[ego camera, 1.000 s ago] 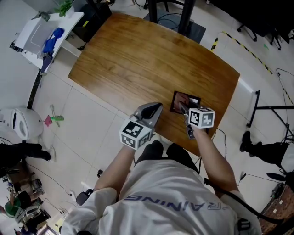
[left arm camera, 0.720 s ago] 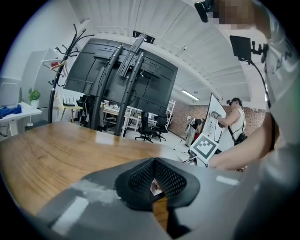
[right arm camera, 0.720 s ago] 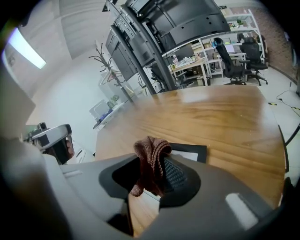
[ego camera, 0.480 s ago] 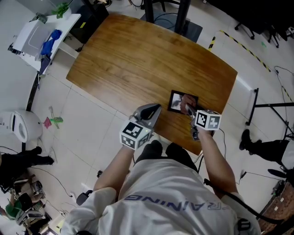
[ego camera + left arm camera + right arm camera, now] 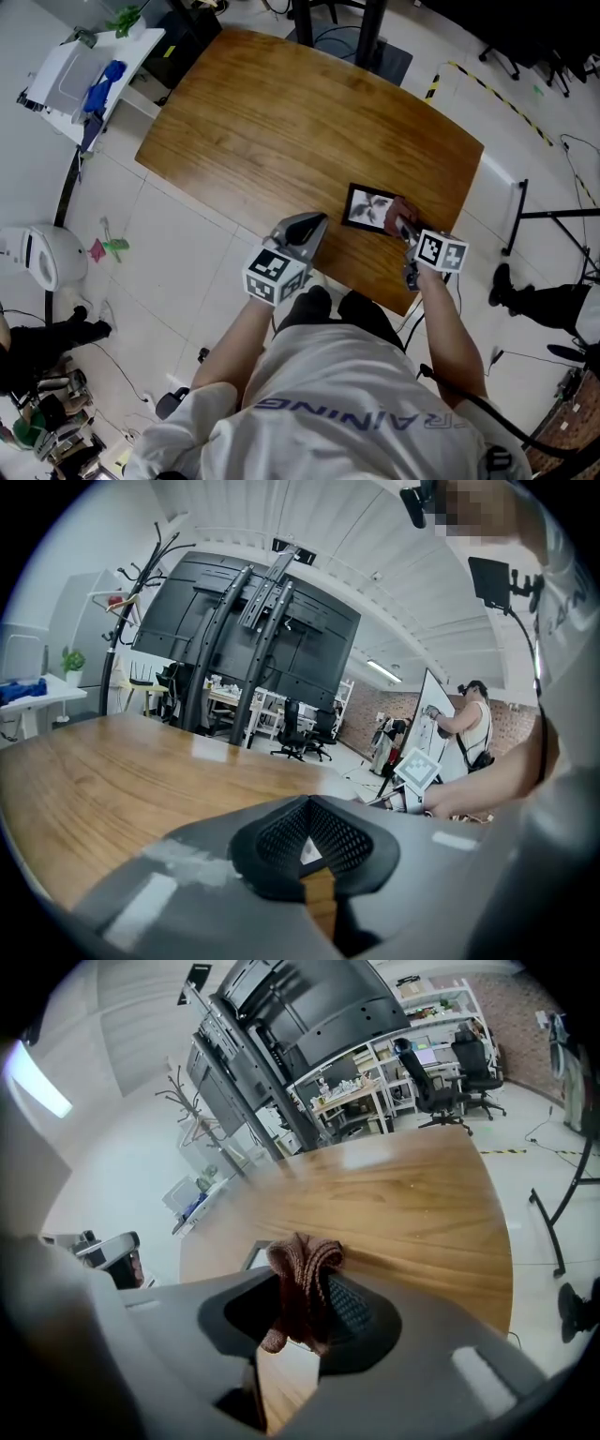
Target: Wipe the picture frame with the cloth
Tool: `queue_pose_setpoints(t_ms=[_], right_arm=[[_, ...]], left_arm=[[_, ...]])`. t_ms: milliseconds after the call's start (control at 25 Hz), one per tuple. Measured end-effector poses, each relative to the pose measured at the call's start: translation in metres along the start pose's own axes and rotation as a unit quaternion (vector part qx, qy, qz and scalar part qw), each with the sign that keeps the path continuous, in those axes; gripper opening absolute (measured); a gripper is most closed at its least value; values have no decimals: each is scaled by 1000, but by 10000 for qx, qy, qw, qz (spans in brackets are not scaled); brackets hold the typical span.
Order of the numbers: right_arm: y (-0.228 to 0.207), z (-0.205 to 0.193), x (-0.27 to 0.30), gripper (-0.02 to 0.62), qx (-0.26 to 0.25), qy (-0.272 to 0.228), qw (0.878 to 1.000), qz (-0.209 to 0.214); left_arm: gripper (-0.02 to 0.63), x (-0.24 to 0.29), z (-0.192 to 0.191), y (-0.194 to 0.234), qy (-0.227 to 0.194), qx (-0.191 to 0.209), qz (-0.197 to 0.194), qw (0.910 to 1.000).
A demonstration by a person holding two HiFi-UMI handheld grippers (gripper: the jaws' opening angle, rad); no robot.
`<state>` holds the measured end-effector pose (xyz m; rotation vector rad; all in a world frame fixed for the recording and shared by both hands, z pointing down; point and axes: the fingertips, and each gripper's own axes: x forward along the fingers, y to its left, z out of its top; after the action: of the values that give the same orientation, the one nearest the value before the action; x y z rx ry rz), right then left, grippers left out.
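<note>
Quick update from us: our right gripper [image 5: 298, 1309] has its jaws clamped on a brownish-red knitted cloth [image 5: 302, 1274]. A folded bunch of it sticks up past the tips, and a bit dangles down between the jaws.

In the head view that bunch sits at the right-hand end of the black-edged picture frame [image 5: 367, 207]. The frame lies flat on the brown wooden tabletop [image 5: 281, 112], close to the edge nearest us and over toward the right corner. The cloth looks like it's touching the frame there, but honestly we can't tell how firmly it's pressed. In the right gripper view we only catch a grey sliver of the frame, peeking out just left of the cloth.

Our left gripper [image 5: 314, 841] isn't holding anything. Its jaws are together, with only a small diamond-shaped gap between the black mesh pads, and all we see through that is a strip of wood. The head view has it at the near edge of the tabletop, left of the frame and apart from it, pointing across the wood.

Off past the far left corner there's a white side table [image 5: 84, 66] with something blue on it, standing on the pale tiled floor.
</note>
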<state>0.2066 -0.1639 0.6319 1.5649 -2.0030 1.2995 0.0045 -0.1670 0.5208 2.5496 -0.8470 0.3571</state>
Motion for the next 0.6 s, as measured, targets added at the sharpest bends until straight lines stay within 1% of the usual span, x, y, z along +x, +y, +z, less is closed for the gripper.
queue_pose_setpoints(t_ms=[120,240,400,600], right_arm=[[-3,-1,-1,121,118,-60,9999,91],[7,0,-3,121,171,-134,9994,272],[44,2,4,121,-41,-107,9977,667],[96,-11,28,121,-435,190,9932,1066]], left_arm=[[3,0,-2,-1,9,-19,-10,10000],[3,0,-5,-3,28,-37,-31,10000],[3,-1,-4,-3,12,-44,-41,10000],[3,-5,-5,-3,7,-64,-22,10000]])
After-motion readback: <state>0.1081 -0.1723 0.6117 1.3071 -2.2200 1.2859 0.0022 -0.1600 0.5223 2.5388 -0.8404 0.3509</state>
